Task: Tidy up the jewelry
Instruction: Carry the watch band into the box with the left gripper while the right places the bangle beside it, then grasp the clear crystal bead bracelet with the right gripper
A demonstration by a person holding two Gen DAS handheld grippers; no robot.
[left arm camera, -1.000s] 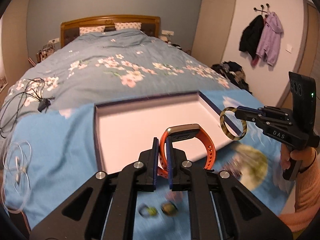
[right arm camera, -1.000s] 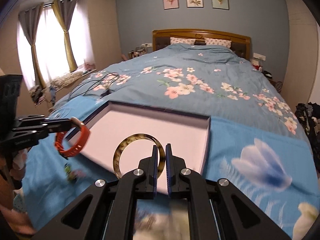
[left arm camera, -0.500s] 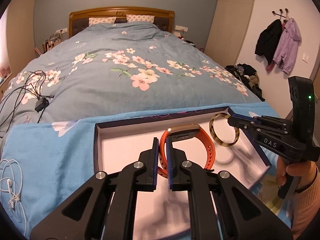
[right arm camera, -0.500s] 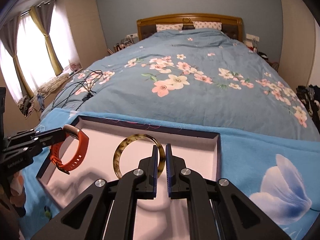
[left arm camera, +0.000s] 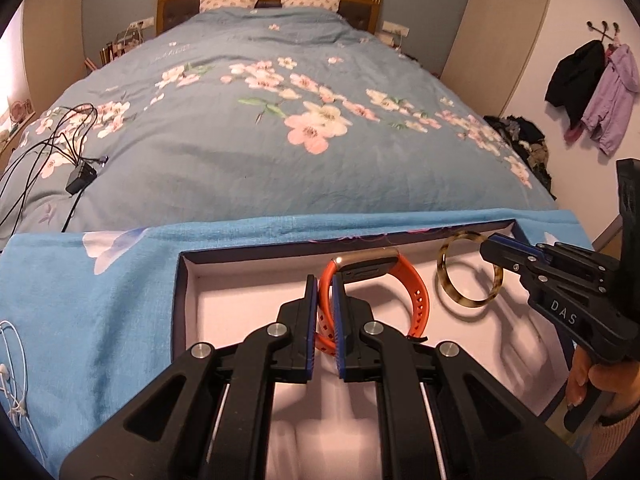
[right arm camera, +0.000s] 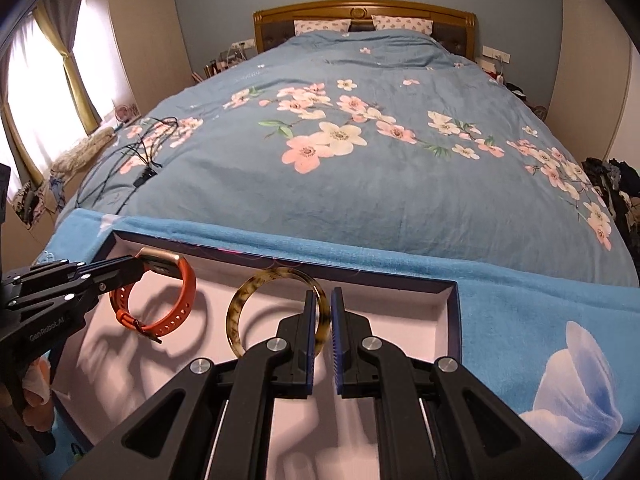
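My left gripper [left arm camera: 325,280] is shut on the strap of an orange smartwatch [left arm camera: 416,300] with a gold-coloured case, holding it upright just above the pale floor of a shallow dark-rimmed tray [left arm camera: 178,300]. To its right, my right gripper [left arm camera: 490,246] is shut on a tortoiseshell bangle [left arm camera: 468,303] over the same tray. In the right wrist view the bangle [right arm camera: 236,312] sits pinched between the right gripper [right arm camera: 326,294] jaws. The smartwatch [right arm camera: 188,292] hangs from the left gripper [right arm camera: 138,266] at the tray's left. Both items cast shadows on the tray [right arm camera: 454,320].
The tray lies on a light blue flowered cloth [left arm camera: 100,300] at the foot of a bed with a blue floral quilt [left arm camera: 280,140]. Black cables [left arm camera: 76,168] lie on the quilt at left, white earphones [left arm camera: 12,360] on the cloth. A hand [left arm camera: 592,376] grips the right gripper's handle.
Both grippers have moved forward and down, from the cloth in front of the tray to over its inside. The watch and the bangle stayed clamped throughout.
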